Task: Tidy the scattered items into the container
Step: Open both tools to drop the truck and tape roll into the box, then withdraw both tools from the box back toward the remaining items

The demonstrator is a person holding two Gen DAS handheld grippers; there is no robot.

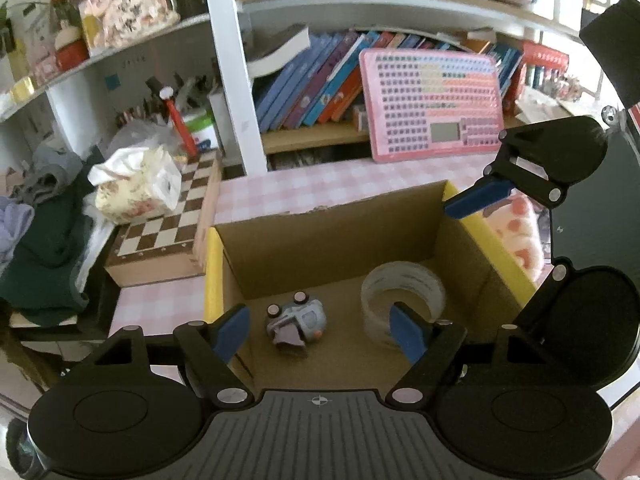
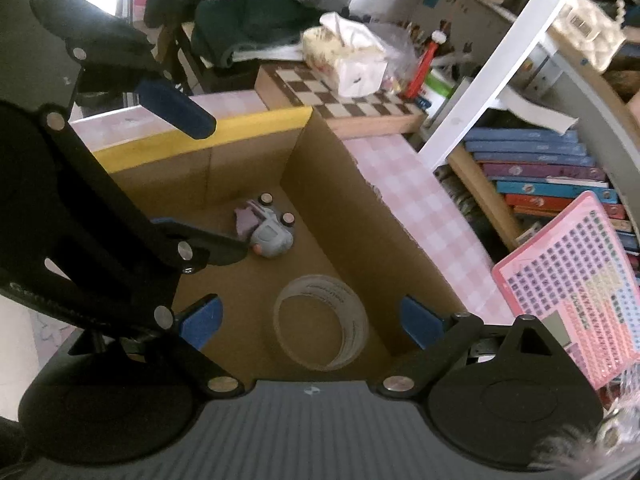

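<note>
Now | left claw [image 1: 320, 330] agape, empty | right claw [image 2: 310, 322] agape, empty | toy car [image 2: 269, 229] part-hidden in box [image 2: 332, 184]

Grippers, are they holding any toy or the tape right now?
No. The left gripper and right gripper are both open and hold nothing. The toy car and tape roll lie loose in the cardboard box.

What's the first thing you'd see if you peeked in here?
A big cardboard box with yellow edges sits in the middle, both open grippers above it. Inside lie a little grey toy car and a clear tape roll. A pink keyboard toy leans on the bookshelf behind.
</note>
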